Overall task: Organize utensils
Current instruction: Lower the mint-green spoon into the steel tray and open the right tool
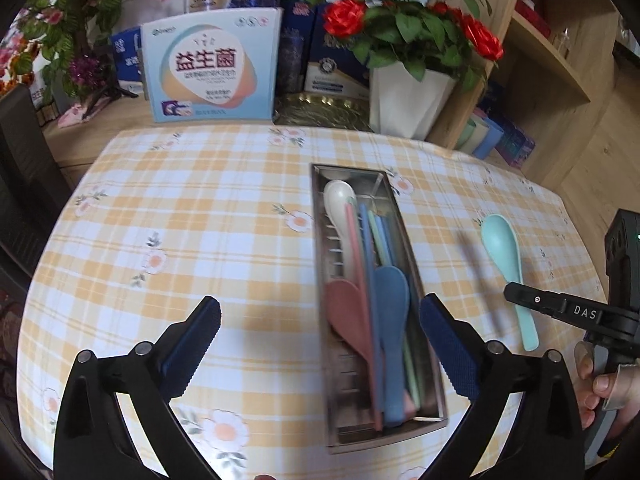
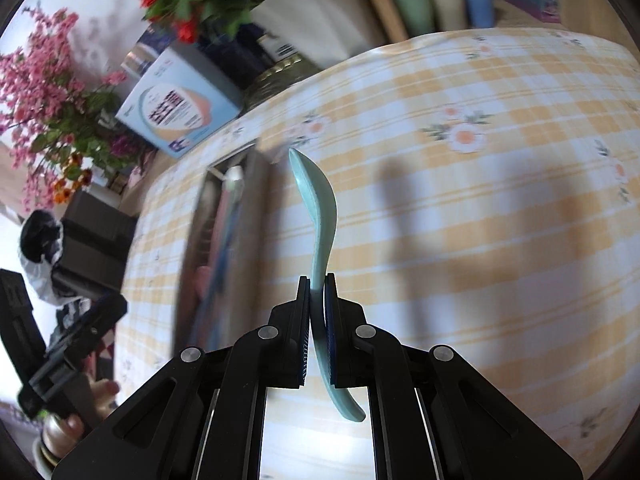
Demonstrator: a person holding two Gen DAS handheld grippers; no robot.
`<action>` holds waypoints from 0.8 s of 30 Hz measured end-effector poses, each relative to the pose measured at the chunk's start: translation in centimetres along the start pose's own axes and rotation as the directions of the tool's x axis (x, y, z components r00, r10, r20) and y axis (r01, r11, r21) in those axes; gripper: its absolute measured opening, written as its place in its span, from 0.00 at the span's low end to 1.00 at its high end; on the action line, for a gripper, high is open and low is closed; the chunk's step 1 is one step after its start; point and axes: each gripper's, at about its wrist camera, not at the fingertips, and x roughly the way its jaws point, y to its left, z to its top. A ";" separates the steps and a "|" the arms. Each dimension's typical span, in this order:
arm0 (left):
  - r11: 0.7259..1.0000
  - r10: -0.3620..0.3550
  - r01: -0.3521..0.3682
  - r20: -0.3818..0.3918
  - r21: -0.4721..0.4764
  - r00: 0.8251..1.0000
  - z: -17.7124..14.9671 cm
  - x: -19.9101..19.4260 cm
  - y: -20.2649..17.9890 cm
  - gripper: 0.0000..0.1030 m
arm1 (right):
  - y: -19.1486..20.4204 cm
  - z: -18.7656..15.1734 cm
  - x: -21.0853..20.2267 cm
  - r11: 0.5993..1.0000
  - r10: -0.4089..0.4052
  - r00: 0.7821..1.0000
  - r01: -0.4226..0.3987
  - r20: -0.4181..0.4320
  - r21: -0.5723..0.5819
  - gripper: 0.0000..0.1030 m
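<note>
A long metal utensil tray [image 1: 434,364] lies on the checked tablecloth and holds a white spoon [image 1: 340,204], a pink spoon [image 1: 346,316], a blue spoon [image 1: 392,300] and several coloured chopsticks. My left gripper [image 1: 320,320] is open over the tray's near half, one finger on each side. My right gripper [image 2: 317,292] is shut on the handle of a teal spoon [image 2: 320,200], bowl pointing away. In the left wrist view the teal spoon [image 1: 502,240] is right of the tray, with the right gripper [image 1: 520,298] on its handle. The tray [image 2: 192,240] shows blurred at left.
A white pot of red flowers [image 1: 404,100], a light blue box [image 1: 212,68] and dark blue boxes stand behind the table. Pink flowers [image 1: 60,20] are at back left. Coloured cups [image 2: 440,0] stand beyond the far right table edge.
</note>
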 end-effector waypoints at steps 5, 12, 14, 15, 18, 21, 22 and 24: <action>0.999 0.040 -0.039 0.034 -0.031 0.999 -0.2 -1.1 2.0 0.94 | 4.4 -0.3 1.8 0.998 0.053 0.997 -0.054 -0.049 -0.027 0.07; 0.997 0.048 -0.045 0.055 -0.061 0.997 -0.9 -2.3 3.8 0.94 | 8.3 -0.6 4.7 0.998 0.063 0.991 -0.065 -0.114 -0.013 0.07; 0.996 0.049 -0.045 0.054 -0.073 0.997 -1.2 -2.5 4.2 0.94 | 8.9 -0.6 5.7 0.999 0.043 0.991 -0.044 -0.124 -0.007 0.07; 0.996 0.048 -0.044 0.054 -0.078 0.997 -1.2 -2.5 4.4 0.94 | 9.1 -0.7 6.0 0.999 0.034 0.991 -0.035 -0.127 -0.003 0.07; 0.995 0.048 -0.043 0.054 -0.087 0.997 -1.5 -2.7 4.7 0.94 | 9.4 -0.7 6.9 1.000 0.001 0.991 0.000 -0.134 0.011 0.07; 0.995 0.050 -0.045 0.053 -0.093 0.997 -1.6 -2.8 5.0 0.94 | 9.8 -1.1 7.3 1.000 -0.003 0.989 0.003 -0.146 0.000 0.07; 0.994 0.052 -0.047 0.052 -0.095 0.997 -1.6 -2.8 5.1 0.94 | 9.9 -1.2 7.5 1.000 0.001 0.988 -0.001 -0.152 0.003 0.07; 0.994 0.057 -0.052 0.050 -0.094 0.997 -1.7 -2.8 5.1 0.94 | 9.8 -1.5 7.7 1.000 0.022 0.986 -0.019 -0.167 0.018 0.09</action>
